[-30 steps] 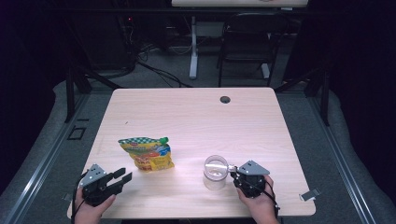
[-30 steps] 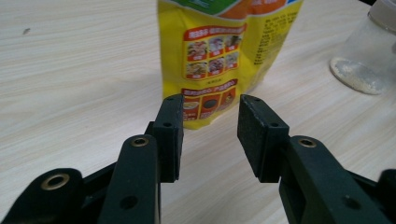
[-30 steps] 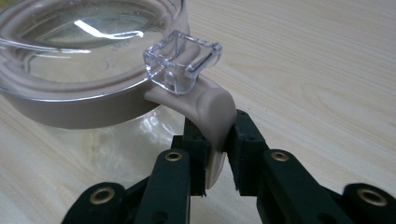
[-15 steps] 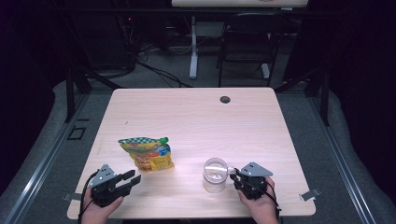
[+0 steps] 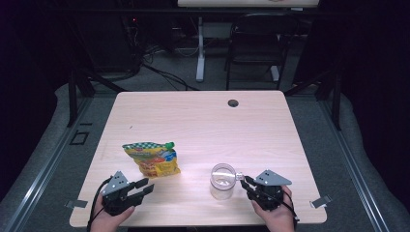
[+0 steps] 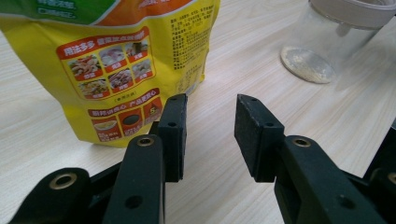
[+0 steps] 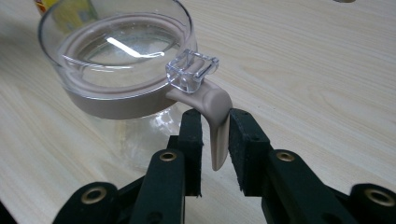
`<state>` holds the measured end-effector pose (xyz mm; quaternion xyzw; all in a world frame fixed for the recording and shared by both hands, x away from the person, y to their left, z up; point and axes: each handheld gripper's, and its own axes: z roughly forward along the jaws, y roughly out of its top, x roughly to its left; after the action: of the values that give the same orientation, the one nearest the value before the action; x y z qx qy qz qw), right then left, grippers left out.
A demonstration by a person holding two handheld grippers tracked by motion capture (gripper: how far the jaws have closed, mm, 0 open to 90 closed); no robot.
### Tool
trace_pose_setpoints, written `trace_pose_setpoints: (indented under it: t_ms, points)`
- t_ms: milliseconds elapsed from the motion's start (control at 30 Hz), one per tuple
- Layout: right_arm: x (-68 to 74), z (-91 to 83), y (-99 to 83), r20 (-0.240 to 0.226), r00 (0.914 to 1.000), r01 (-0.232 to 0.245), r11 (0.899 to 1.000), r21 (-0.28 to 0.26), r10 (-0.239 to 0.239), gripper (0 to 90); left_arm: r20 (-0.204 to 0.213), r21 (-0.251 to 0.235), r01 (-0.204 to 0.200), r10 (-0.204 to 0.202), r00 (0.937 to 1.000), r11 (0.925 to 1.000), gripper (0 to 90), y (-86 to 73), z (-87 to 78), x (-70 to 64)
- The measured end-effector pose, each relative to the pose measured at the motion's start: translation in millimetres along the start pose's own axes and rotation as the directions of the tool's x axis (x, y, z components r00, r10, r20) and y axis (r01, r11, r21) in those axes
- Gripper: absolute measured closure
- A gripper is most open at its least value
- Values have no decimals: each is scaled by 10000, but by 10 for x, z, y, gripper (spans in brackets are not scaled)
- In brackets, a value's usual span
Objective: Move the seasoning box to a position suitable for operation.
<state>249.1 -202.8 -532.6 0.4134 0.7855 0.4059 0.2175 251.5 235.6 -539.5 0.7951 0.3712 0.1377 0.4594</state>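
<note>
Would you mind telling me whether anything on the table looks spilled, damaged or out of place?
Nothing stands out. The yellow printed snack pouch lies flat and looks sealed. The clear glass jar with the beige lid stands upright, and the right gripper has its jaws around the lid's beige tab. The left gripper is open, holding nothing.

Ahead of the left tool [image 6: 205, 135], the yellow printed foil pouch [image 6: 116, 60] ran off the top and left edges of the left gripper view, its top out of sight, and its small print was too fine to read. Beyond that tool's right jaw, the clear glass jar with a beige-rimmed lid [image 6: 327, 42] was cut by the top edge. In the right gripper view the jar's base [image 7: 135, 140] lay partly behind the right tool [image 7: 215, 135], and whether the jaws pressed the beige lid tab [image 7: 217, 126] could not be told.
</note>
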Motion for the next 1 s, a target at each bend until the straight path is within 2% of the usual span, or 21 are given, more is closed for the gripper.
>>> trace_pose_setpoints:
  t_ms: [133,167,267,400,433,533,733,767,1000]
  points:
    - [-6,-50,20,-194,9998,-57,10000,76,59,769,37,-25,-84,84,10000,10000,645,8,8,-34]
    - [-3,-91,43,-432,9986,-314,9995,1,313,777,89,-43,-41,41,10000,10000,646,8,10,-43]
    - [7,-126,61,-470,9984,-330,9994,-111,324,783,182,20,-75,74,9998,10000,648,12,12,-60]
    - [-3,-180,85,-298,9986,-447,9990,-19,447,796,173,-12,-132,133,9998,9999,647,14,28,-92]
    - [-19,-203,96,-248,9964,-816,9964,-219,810,804,146,35,-137,136,9998,9999,647,17,27,-95]
    - [-36,-219,101,-37,9962,-870,9959,-263,869,806,219,131,-204,201,9996,9997,647,20,29,-89]
    - [-68,-230,107,168,9943,-1050,9936,-407,1057,805,329,-37,32,-30,9995,10000,646,19,46,-112]
    - [-70,-223,117,226,9936,-1093,9928,-480,1105,808,246,1,-38,38,9997,10000,646,23,49,-122]
    - [-96,-215,339,601,9928,-1026,9945,-219,1038,900,329,79,-89,86,9994,9999,643,24,71,-138]
